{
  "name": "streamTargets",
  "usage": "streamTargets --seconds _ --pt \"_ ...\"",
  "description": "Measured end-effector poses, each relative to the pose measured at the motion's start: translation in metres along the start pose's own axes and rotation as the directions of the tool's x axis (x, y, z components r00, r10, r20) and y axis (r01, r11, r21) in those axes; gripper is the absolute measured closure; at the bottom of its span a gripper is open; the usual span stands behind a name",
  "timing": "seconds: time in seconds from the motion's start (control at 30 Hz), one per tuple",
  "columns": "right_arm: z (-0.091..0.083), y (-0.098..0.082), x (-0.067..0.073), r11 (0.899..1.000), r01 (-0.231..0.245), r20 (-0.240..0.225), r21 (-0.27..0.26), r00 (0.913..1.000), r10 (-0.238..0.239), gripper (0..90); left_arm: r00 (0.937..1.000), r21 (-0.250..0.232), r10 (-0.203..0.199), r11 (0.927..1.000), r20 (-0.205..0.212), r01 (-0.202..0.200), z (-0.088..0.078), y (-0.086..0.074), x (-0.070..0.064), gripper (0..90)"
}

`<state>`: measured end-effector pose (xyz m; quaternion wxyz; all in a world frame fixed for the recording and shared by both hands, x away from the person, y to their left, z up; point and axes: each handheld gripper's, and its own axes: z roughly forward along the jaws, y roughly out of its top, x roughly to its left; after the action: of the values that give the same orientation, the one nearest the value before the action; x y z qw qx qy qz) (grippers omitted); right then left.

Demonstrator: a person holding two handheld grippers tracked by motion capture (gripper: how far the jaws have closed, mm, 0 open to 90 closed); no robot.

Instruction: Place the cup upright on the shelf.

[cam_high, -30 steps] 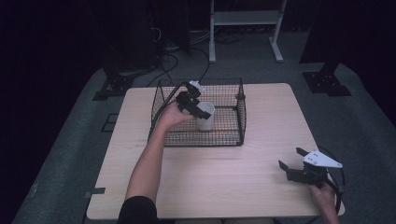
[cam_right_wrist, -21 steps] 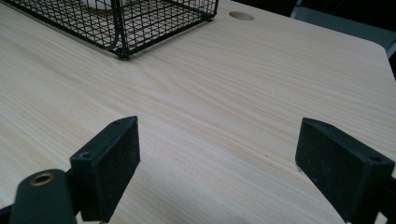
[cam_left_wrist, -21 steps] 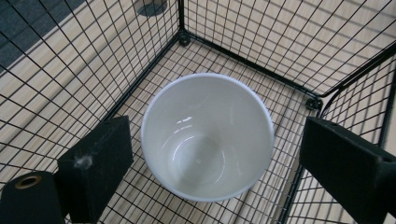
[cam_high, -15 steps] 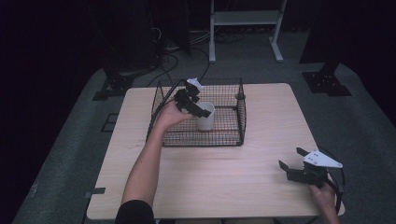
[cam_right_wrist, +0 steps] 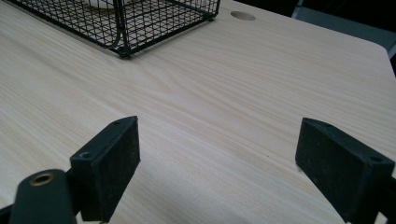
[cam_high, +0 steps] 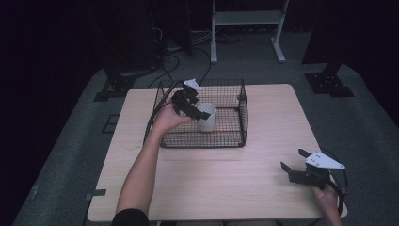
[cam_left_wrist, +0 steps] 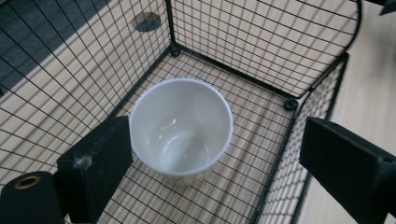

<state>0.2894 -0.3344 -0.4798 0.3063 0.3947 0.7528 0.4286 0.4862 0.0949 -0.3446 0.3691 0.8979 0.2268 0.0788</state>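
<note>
Jaws of the left gripper (cam_left_wrist: 212,154) stand wide apart over the white cup (cam_left_wrist: 181,131), and we see that they press on nothing: in the left gripper view one black jaw lies against the outside of the rim, or just beside it, while the other is well clear on the far side, over the basket wall. We cannot tell if the near jaw really touches the cup. The cup stands upright on the floor of the black wire basket (cam_high: 235,136), with its mouth up and its base down, so its long axis is vertical; it is empty and we see no handle. In the high view it sits near the middle of the basket, a little toward the front wall. From here we judge three risks. If the left gripper moves sideways while the near jaw is at the rim, it may tip the cup, because the cup looks light and it narrows to the base. If the jaws close with one of them outside the basket wall, they may catch the wire instead of the cup. If they close on the rim alone, the smooth wall may slip out. The basket rests on the far half of the desk (cam_high: 263,188). The right gripper (cam_high: 295,161) is held low at the near right corner of the desk, well apart from the basket, its jaws also open and empty.
</note>
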Motion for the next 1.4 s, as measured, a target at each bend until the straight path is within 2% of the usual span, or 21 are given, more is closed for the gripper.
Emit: streamTargets --seconds 0.17,0.33,0.53,1.03,1.27,1.4 --pt "0.000 0.000 0.000 1.000 0.001 -0.001 0.001 1.0000 -0.001 13.1 0.9999 0.010 -0.002 0.9999 -0.016 0.002 -0.007 -0.004 -0.002 8.8" --pt "0.000 0.000 0.000 1.000 0.002 -0.001 0.002 1.0000 -0.002 13.1 0.9998 -0.002 0.006 1.0000 -0.021 -0.006 -0.015 -0.007 -0.006 8.8" --pt "0.000 0.000 0.000 1.000 -0.002 -0.002 0.002 1.0000 0.002 13.1 0.9989 -0.024 0.027 0.9993 -0.038 -0.028 -0.025 -0.005 -0.017 8.8" --pt "0.000 0.000 -0.001 1.000 -0.005 -0.003 -0.001 1.0000 0.005 13.1 0.9969 -0.057 0.073 0.9956 -0.030 -0.075 -0.040 -0.004 -0.043 8.8" --pt "0.000 0.000 0.000 1.000 -0.007 -0.004 -0.001 1.0000 0.007 13.1 0.9966 -0.072 0.079 0.9942 -0.024 -0.081 -0.043 -0.011 -0.051 8.7" --pt "0.000 0.000 0.000 1.000 -0.003 -0.003 -0.001 1.0000 0.003 13.1 0.9959 -0.061 0.088 0.9942 -0.020 -0.089 -0.042 -0.016 -0.057 8.7"
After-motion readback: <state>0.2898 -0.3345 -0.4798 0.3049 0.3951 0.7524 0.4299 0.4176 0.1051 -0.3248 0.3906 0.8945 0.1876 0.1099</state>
